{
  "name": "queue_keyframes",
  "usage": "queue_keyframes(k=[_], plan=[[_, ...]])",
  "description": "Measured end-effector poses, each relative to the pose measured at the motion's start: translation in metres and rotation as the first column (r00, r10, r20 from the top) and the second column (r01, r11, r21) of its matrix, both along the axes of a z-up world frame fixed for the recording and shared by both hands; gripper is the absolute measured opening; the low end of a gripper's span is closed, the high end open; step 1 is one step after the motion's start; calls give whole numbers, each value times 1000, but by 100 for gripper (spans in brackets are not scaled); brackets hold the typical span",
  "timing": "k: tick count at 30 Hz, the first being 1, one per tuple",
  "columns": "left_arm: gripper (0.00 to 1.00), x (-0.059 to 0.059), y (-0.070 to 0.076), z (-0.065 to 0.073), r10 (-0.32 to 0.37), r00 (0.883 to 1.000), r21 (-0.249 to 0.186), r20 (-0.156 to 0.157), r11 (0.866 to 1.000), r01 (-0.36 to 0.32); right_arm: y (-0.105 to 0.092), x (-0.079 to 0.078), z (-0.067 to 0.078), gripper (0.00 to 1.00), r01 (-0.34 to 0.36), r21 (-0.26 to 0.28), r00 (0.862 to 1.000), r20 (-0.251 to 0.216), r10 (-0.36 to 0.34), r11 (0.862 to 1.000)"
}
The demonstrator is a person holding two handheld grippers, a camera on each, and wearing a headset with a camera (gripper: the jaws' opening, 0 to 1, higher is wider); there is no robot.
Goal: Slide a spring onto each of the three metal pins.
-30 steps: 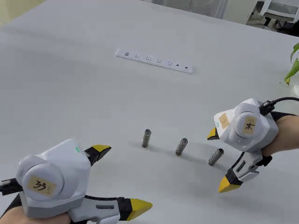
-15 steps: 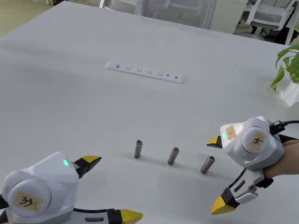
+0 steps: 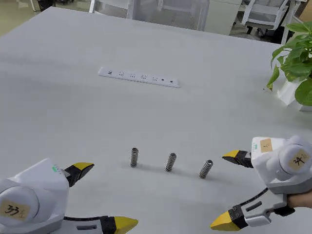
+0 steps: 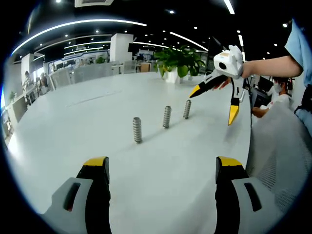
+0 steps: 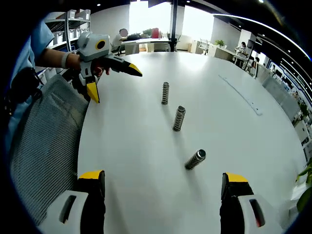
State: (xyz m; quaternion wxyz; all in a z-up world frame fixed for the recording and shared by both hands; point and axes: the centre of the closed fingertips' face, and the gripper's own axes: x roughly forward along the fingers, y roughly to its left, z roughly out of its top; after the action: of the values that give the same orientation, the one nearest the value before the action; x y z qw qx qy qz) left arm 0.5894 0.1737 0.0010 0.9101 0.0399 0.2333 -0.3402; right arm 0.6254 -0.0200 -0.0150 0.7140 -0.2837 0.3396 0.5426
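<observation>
**Claws apart, three springs standing between them**

Left claw (image 3: pixel 103 195) sits at the bottom left of the head view, its yellow-tipped jaws spread wide with nothing between them. Right claw (image 3: pixel 226 190) is at the lower right, also wide apart and holding nothing. Between them on the grey table (image 3: pixel 73 112) stand three springs in a row: the left spring (image 3: pixel 134 157), the middle spring (image 3: pixel 170 162) and the right spring (image 3: pixel 205 168). They are apart from each other, and the right spring is near the right claw's upper tip. Whether a pin runs inside each cannot be told. A power strip (image 3: pixel 139 77) lies farther back, and a plant (image 3: pixel 292 53) stands at the table's right edge.

In the left gripper view, the left claw (image 4: pixel 162 163) is spread over bare table. Ahead are the left spring (image 4: pixel 137 129), the middle spring (image 4: pixel 167 117) and the right spring (image 4: pixel 187 109). The right claw (image 4: pixel 214 104) hangs just beyond them with its jaws apart.

In the right gripper view, the right claw (image 5: pixel 164 176) gapes, with the right spring (image 5: pixel 195 159) just ahead, looking tilted. Beyond it are the middle spring (image 5: pixel 179 118) and the left spring (image 5: pixel 165 93). The left claw (image 5: pixel 113 84) hangs apart at the far left, and a mesh chair (image 5: pixel 44 136) stands beside the table.
</observation>
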Motion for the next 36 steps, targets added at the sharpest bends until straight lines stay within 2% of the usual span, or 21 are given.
queue_keyframes(k=[3, 11, 18, 25, 28, 32, 34, 36], plan=[[88, -1, 0, -1, -4, 1000, 3, -5, 1000, 4, -7, -4, 4, 99, 54, 34, 999, -4, -54, 998], [88, -3, 0, -1, -8, 1000, 14, -15, 1000, 8, -19, -18, 9, 99, 122, 78, 993, 1, -122, 990], [88, -5, 4, 0, -3, 1000, 19, -23, 1000, 4, -31, -28, 14, 99, 185, 116, 982, 5, -186, 976], [88, -3, 7, 2, -2, 1000, 28, -20, 1000, 3, -43, -34, 19, 99, 225, 138, 973, 12, -229, 965], [88, -3, 7, 1, -1, 1000, 29, -26, 1000, 2, -46, -36, 16, 99, 246, 141, 968, 2, -249, 959], [88, -3, 6, -1, 6, 999, 34, -42, 999, -4, -44, -37, 15, 99, 245, 150, 969, 4, -249, 958], [88, -2, 5, -1, 14, 999, 16, -45, 1000, -13, -42, -37, 16, 99, 253, 157, 967, -12, -254, 955], [88, -1, 5, -1, 15, 999, 13, -50, 1000, -15, -40, -36, 15, 99, 246, 151, 969, -10, -247, 958]])
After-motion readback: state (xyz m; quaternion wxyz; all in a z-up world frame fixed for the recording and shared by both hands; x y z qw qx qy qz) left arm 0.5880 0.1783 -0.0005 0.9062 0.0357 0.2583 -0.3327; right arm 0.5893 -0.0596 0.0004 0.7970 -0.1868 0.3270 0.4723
